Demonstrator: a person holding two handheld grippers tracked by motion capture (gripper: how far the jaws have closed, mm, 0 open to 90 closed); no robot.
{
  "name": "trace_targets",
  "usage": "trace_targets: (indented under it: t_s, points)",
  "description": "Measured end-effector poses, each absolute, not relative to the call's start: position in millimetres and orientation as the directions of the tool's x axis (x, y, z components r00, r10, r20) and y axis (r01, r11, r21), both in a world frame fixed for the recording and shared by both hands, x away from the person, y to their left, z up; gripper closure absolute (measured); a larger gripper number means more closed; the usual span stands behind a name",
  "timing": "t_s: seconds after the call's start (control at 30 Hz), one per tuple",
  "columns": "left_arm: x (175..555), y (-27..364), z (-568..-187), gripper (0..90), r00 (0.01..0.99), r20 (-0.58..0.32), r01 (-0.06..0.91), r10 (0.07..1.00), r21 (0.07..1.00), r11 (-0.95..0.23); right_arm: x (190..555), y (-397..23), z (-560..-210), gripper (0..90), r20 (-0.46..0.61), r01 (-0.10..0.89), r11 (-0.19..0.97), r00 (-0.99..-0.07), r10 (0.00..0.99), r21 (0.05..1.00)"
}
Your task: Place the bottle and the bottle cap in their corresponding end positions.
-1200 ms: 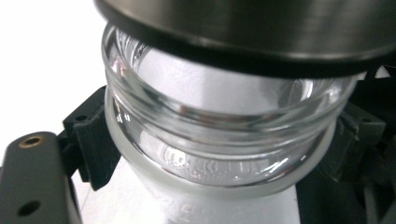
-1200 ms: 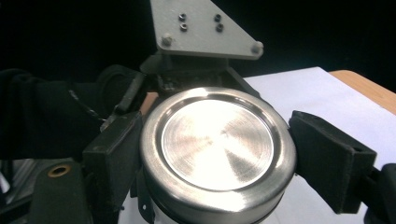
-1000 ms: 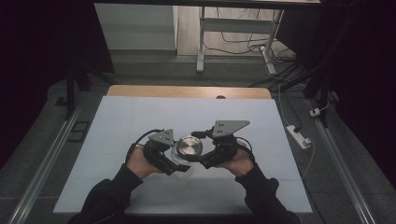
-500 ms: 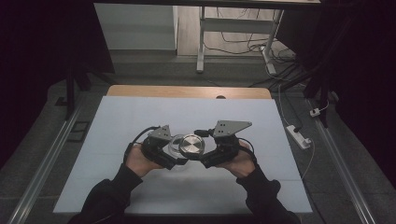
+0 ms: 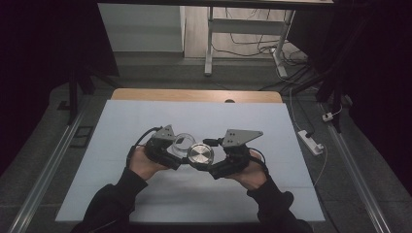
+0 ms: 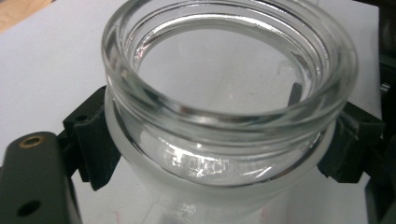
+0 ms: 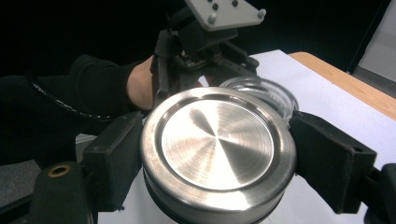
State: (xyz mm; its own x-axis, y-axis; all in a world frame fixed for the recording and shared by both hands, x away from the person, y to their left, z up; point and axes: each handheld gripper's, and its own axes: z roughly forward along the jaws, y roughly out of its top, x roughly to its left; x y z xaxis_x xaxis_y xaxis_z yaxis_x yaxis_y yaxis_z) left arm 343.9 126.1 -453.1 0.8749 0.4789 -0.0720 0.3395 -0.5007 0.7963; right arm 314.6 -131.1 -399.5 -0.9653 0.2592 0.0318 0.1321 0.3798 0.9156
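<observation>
Glass jar (image 6: 224, 116) and metal lid (image 7: 217, 149) each clamped between fingers.

The jar (image 6: 229, 107) base is cut off by the frame's bottom edge; the lid (image 7: 218, 154) hides its own underside.

We see the jar (image 6: 229, 112) sitting between the left gripper (image 5: 167, 151) fingers (image 6: 95, 140), one pad on each side below its rim, mouth up. The lid (image 7: 217, 149) sits between the right gripper (image 5: 228, 162) fingers (image 7: 114, 158), flat face up, pads on opposite edges. In the high view, lid (image 5: 200, 155) lies just right of and slightly nearer us than the jar (image 5: 180, 143), edges about touching. Both are above the mat (image 5: 121, 126) middle. Beyond the fingers, the table (image 5: 194, 95) edge strip lies behind the mat. A power strip (image 5: 311, 141) lies on the floor right of the table.
</observation>
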Motion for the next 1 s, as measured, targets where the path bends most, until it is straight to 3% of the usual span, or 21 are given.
trace_targets:
  t_s: [1.0]
  points:
    - [370,110,-450,15.3,0.85,-0.032,0.326,0.525,0.816,-0.478,292,-133,-432,19.9,0.021,0.132,0.396,-0.962,0.272,0.908]
